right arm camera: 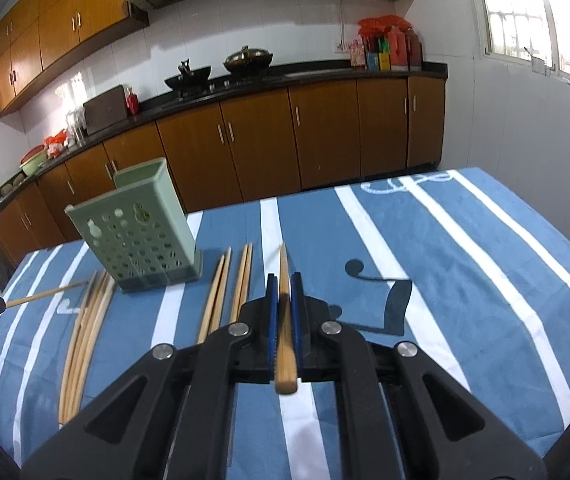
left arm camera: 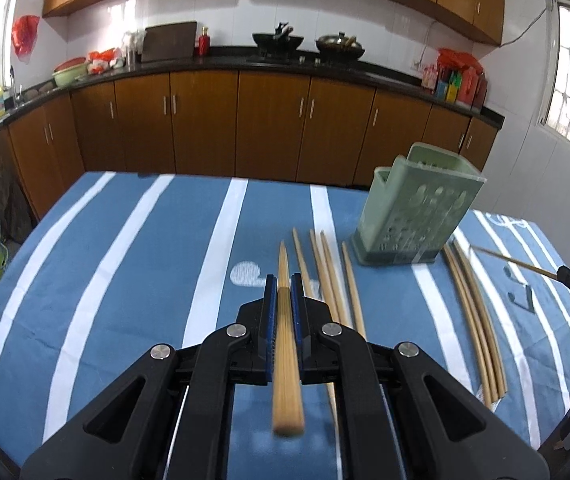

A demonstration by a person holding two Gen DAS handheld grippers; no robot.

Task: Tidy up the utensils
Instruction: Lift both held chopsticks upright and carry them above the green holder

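Your left gripper (left arm camera: 283,284) and right gripper (right arm camera: 283,286) are each clamped on one chopstick (left arm camera: 286,344), near the green holder (left arm camera: 413,208). These sticks look light, stiff and smooth; grip mid-shaft so they don't pivot.

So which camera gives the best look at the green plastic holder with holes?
The right wrist view: the green perforated plastic holder faces it squarely, holes crisp, base visible on the striped tablecloth. The left wrist view shows it at an angle, its holes less distinct.
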